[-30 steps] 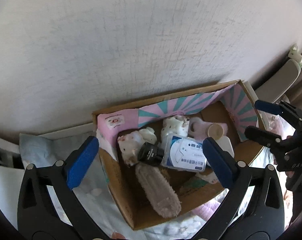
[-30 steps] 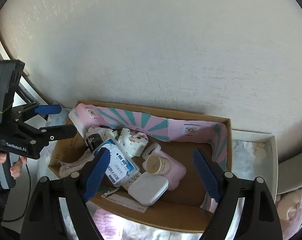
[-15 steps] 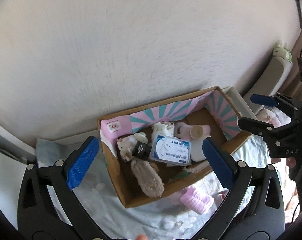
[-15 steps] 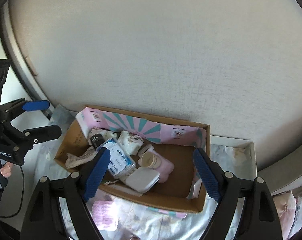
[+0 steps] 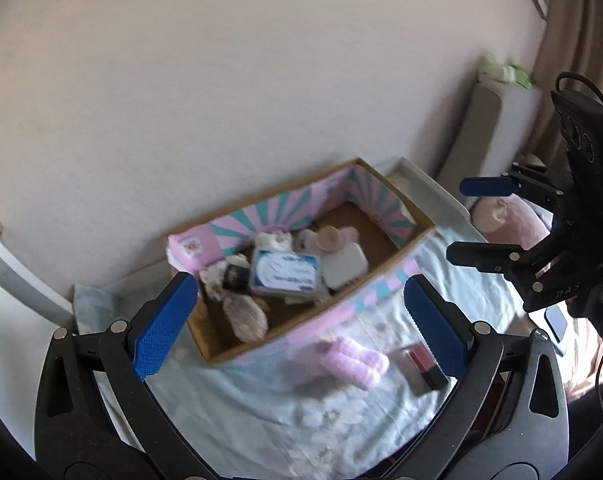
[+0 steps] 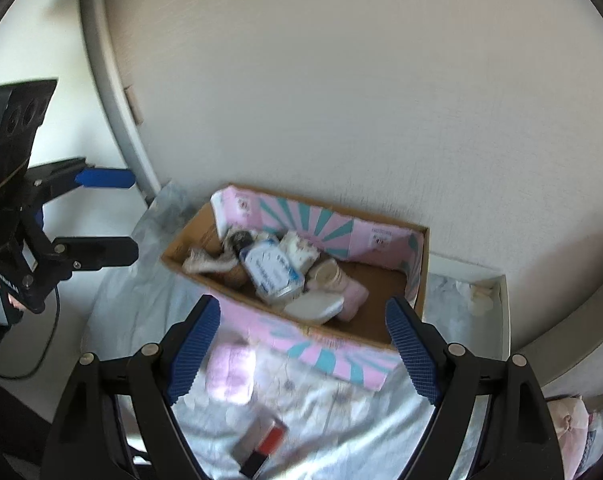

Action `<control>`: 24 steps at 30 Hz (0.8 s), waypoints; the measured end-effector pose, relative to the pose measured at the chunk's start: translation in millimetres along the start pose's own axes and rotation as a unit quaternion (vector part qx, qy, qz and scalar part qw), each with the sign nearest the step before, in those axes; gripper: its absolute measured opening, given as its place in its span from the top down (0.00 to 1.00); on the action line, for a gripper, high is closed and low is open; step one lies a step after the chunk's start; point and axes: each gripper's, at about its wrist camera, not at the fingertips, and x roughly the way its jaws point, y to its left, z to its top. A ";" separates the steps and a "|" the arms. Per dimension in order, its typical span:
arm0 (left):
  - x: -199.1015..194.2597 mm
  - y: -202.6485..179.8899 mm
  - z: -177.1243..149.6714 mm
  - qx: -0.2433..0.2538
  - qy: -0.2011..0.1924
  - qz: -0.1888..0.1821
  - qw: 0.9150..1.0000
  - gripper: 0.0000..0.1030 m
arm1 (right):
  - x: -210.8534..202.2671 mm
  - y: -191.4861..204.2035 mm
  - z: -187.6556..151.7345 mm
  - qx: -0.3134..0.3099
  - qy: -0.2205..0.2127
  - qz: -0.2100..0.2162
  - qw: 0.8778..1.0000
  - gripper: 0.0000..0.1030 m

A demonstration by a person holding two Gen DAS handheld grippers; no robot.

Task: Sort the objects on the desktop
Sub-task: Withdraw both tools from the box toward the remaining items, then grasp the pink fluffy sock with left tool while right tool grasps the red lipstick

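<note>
Both tongs, left (image 5: pixel 301 322) and right (image 6: pixel 303 350), gape wide, empty. Risk: blurred pink fuzzy item (image 5: pixel 351 360), lower centre, probably soft, slips when pinched.

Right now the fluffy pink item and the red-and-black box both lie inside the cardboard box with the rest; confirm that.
Not so. The fluffy pink item and the red-and-black box lie outside the cardboard box, on the pale cloth in front of it; the left wrist view shows this. The rest are inside.
</note>
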 end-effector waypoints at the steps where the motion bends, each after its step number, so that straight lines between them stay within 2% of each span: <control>1: 0.3 -3.5 -4.8 0.003 0.004 -0.004 1.000 0.00 | -0.9 1.6 -6.5 -0.004 0.003 -0.003 1.000 0.20; 9: 37.7 -34.2 -48.6 0.022 0.049 -0.032 0.998 0.00 | 12.5 16.4 -55.0 -0.026 0.040 -0.002 0.999 0.20; 16: 80.3 -44.0 -77.6 0.039 0.064 -0.047 0.996 0.00 | 35.3 22.5 -102.4 -0.018 0.051 0.003 0.999 0.20; 18: 94.8 -45.9 -86.4 0.046 0.064 -0.045 0.996 0.00 | 42.7 24.5 -117.1 -0.014 0.048 0.004 0.999 0.30; 21: 115.1 -45.2 -99.3 0.041 0.057 -0.049 0.996 0.00 | 54.3 29.2 -134.9 -0.016 0.048 -0.006 0.999 0.39; 24: 127.6 -44.5 -108.8 0.035 0.047 -0.053 0.997 0.01 | 60.1 35.5 -149.2 -0.018 0.042 -0.009 0.999 0.40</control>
